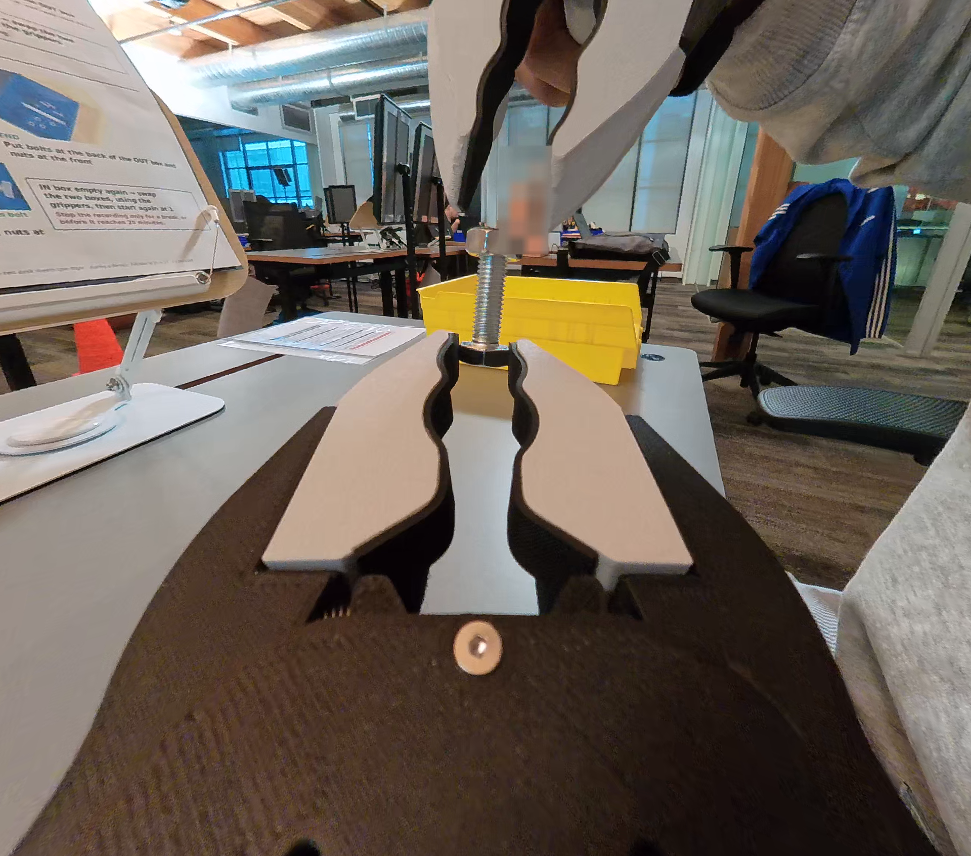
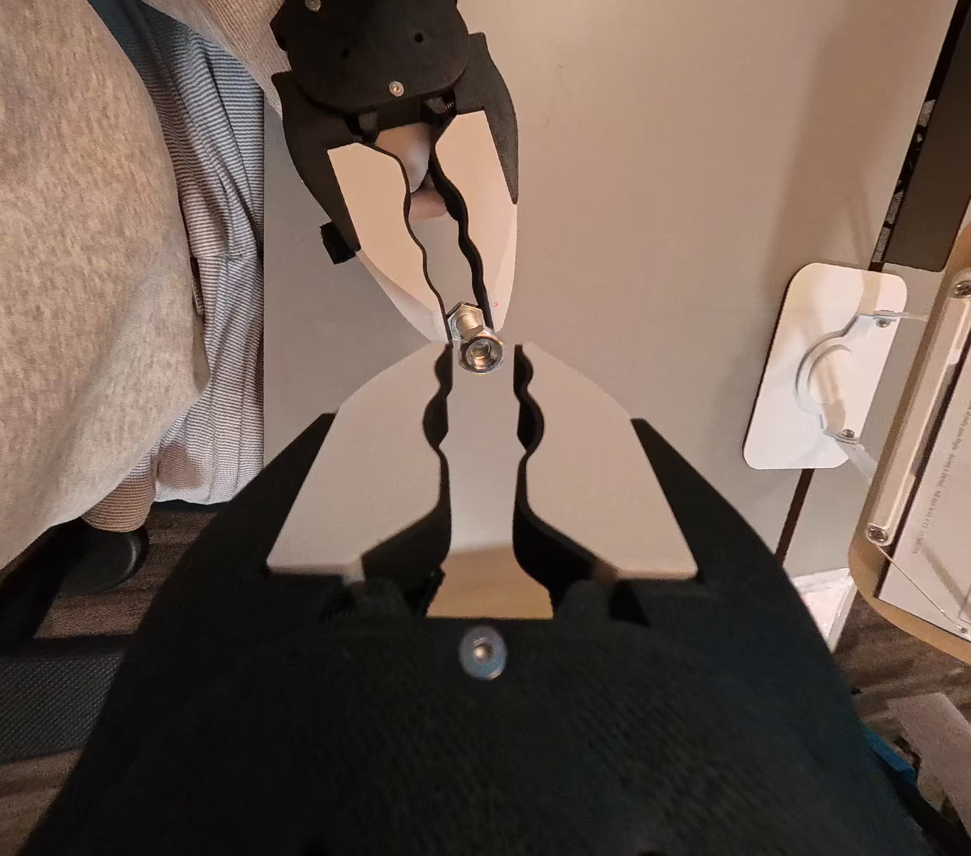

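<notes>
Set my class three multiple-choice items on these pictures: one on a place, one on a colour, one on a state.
1. Where on the upright bolt does the nut sit?
A. top end
B. bottom end
C. midway

2. What colour is the bin behind the bolt?
A. blue
B. yellow
C. red

3. The left tongs are:
A. wide open
B. shut on the bolt's head
C. out of view

Answers: 1 A, the nut caps the thread's upper end. 2 B, the bin's walls are plainly yellow. 3 B, both tips pinch the head at the bottom.
</notes>
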`<state>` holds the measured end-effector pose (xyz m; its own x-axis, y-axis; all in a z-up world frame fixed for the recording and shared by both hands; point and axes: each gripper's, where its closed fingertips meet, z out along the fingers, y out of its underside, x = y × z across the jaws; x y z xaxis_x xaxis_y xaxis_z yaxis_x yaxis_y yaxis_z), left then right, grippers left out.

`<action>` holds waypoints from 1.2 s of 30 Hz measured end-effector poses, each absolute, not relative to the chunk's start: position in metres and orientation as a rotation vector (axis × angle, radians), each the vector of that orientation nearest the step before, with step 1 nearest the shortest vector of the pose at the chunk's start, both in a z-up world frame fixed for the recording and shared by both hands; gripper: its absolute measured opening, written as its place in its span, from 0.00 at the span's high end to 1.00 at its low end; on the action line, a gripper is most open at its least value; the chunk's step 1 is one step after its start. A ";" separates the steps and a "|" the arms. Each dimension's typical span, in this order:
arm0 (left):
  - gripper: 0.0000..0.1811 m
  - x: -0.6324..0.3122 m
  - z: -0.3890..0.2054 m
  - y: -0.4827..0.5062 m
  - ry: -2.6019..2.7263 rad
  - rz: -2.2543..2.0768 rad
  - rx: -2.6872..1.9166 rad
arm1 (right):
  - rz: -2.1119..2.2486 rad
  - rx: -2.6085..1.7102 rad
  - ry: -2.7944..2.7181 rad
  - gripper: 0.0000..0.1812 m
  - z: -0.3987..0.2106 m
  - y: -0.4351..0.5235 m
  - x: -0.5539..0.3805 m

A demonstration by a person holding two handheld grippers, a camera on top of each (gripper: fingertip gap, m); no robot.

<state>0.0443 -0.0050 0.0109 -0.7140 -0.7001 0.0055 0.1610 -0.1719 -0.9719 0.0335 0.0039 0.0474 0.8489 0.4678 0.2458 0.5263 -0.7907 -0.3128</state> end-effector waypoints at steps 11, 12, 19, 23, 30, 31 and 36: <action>0.89 0.044 0.011 -0.006 1.523 -1.943 -0.622 | -0.172 -2.641 -0.790 0.91 0.044 0.004 0.023; 0.90 0.044 0.011 -0.006 1.526 -1.942 -0.622 | -0.172 -2.642 -0.794 0.91 0.043 0.004 0.023; 0.89 0.044 0.012 -0.006 1.521 -1.946 -0.622 | -0.201 -2.634 -0.794 0.91 0.047 0.004 0.027; 0.90 0.043 0.011 -0.007 1.526 -1.952 -0.616 | -0.235 -2.638 -0.851 0.89 0.046 0.001 0.030; 0.90 0.040 0.012 -0.010 1.539 -1.972 -0.588 | -0.245 -2.598 -1.039 0.85 0.038 -0.006 0.029; 0.89 0.039 0.012 -0.011 1.541 -1.974 -0.585 | -0.242 -2.591 -1.050 0.85 0.038 -0.006 0.029; 0.90 0.037 0.012 -0.013 1.546 -1.982 -0.569 | -0.263 -2.583 -1.075 0.89 0.037 -0.006 0.030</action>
